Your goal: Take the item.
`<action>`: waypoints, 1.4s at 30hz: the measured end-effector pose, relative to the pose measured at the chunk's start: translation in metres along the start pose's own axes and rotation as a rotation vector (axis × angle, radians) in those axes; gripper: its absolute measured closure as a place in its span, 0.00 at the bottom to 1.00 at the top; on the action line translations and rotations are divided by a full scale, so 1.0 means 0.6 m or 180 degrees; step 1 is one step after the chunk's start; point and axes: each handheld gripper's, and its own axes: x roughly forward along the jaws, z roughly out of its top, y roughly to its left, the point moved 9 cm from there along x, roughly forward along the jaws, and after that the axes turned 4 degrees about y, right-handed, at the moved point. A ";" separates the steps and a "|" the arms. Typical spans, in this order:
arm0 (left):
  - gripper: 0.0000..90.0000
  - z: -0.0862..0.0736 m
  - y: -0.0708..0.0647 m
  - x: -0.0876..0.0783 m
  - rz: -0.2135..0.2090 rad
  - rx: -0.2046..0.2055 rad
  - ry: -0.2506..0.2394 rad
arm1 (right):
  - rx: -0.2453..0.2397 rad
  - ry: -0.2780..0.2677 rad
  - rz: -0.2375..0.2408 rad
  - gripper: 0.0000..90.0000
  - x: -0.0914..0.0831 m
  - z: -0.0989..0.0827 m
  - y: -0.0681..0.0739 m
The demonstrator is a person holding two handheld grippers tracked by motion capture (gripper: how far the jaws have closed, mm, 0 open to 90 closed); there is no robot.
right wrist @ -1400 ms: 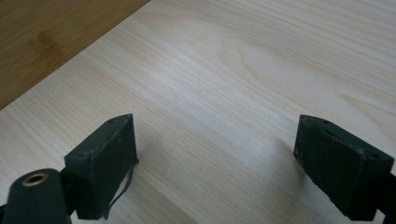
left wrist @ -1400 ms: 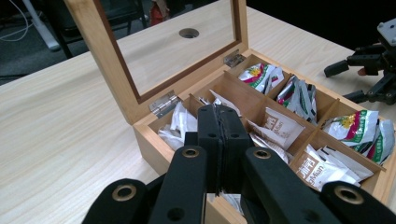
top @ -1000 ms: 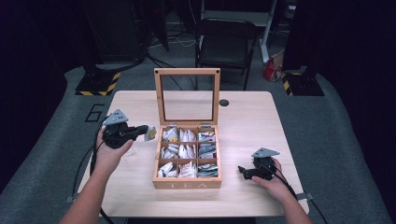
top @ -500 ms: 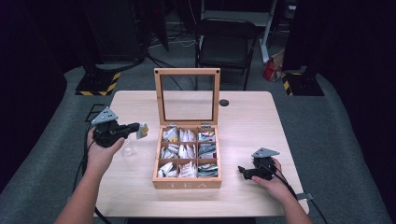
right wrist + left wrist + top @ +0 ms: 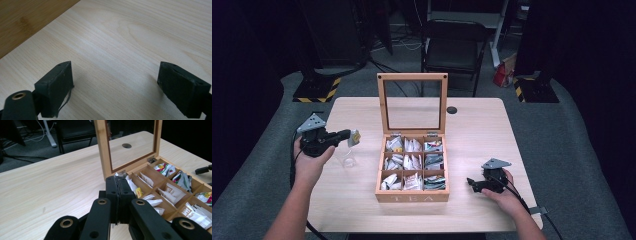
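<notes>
**Fig. — Tea bag lifted clear of the box, L side of desk**

High view: L hand-held gripper [image 5: 346, 136] sits over the left part of the desk [image 5: 362, 200], well apart from the wooden tea box [image 5: 412, 196]. Its jaws are pressed together on a small tea bag [image 5: 354, 137], which hangs off the tips above the desk top, w/ a pale shadow or reflection beneath it. In the left gripper view the jaws stand flat against each other, w/ a thin edge of paper just visible in the seam; the packet's print can't be read. R hand-held gripper [image 5: 473, 184] rests low on the desk to the right of the box, jaws spread wide w/ nothing between them (right gripper view: bare wood grain between the pads [image 5: 58, 85]).

Box: glass-paned lid [image 5: 413, 102] stands upright at the back; nine compartments, most w/ sachets in them.

Step in hand (judged): carrying the bag away from the box to set it down on the open desk at left.

How to do it well:
- Keep the pinch firm; the paper is thin & light, so a loose grip may let it slip or swing.
- Lower until the bag's bottom edge touches wood before opening, so it doesn't flutter.
- Place it well clear of the box wall & desk edge.
- R gripper can stay put; it's near enough to steady the box if needed.
</notes>
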 end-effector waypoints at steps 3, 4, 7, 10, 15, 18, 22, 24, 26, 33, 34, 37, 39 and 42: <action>0.99 -0.002 0.008 -0.006 0.0041 -0.0045 -0.0010 | -0.0003 0.0002 0.0000 0.14 0.000 0.000 0.000; 0.99 -0.002 0.011 -0.007 0.0054 -0.0042 -0.0020 | 0.0001 0.0000 0.0000 0.14 0.000 0.000 0.000; 0.99 -0.004 0.021 -0.013 0.0095 -0.0085 -0.0037 | -0.0001 0.0001 0.0000 0.14 0.000 0.000 0.000; 0.99 -0.007 0.028 -0.018 0.0120 -0.0116 -0.0038 | -0.0002 0.0001 0.0001 0.14 0.000 0.000 0.000; 0.99 -0.010 0.042 -0.024 0.0176 -0.0182 -0.0071 | -0.0007 0.0004 0.0003 0.14 0.000 0.000 0.000; 0.99 -0.012 0.049 -0.028 0.0204 -0.0210 -0.0082 | -0.0004 0.0003 0.0003 0.14 0.000 0.000 0.000; 0.99 -0.018 0.059 -0.033 0.0251 -0.0242 -0.0082 | -0.0002 0.0001 0.0001 0.14 0.000 0.000 0.000; 0.99 -0.021 0.064 -0.036 0.0266 -0.0266 -0.0078 | 0.0000 0.0001 0.0000 0.14 0.000 0.000 0.000; 0.99 -0.024 0.070 -0.039 0.0289 -0.0287 -0.0077 | 0.0001 0.0000 0.0000 0.14 0.000 0.000 0.000; 0.99 -0.033 0.084 -0.043 0.0339 -0.0348 -0.0083 | -0.0001 0.0000 0.0001 0.14 0.000 0.000 0.000; 0.99 -0.033 0.084 -0.043 0.0339 -0.0348 -0.0083 | -0.0001 0.0000 0.0001 0.14 0.000 0.000 0.000; 0.99 -0.038 0.088 -0.040 0.0352 -0.0383 -0.0080 | -0.0001 0.0001 0.0001 0.14 0.000 0.000 0.000; 0.99 -0.042 0.089 -0.037 0.0354 -0.0396 -0.0065 | -0.0002 0.0002 0.0001 0.14 0.000 0.000 0.000; 0.99 -0.047 0.091 -0.032 0.0360 -0.0420 -0.0065 | -0.0002 0.0002 0.0001 0.14 0.000 0.000 0.000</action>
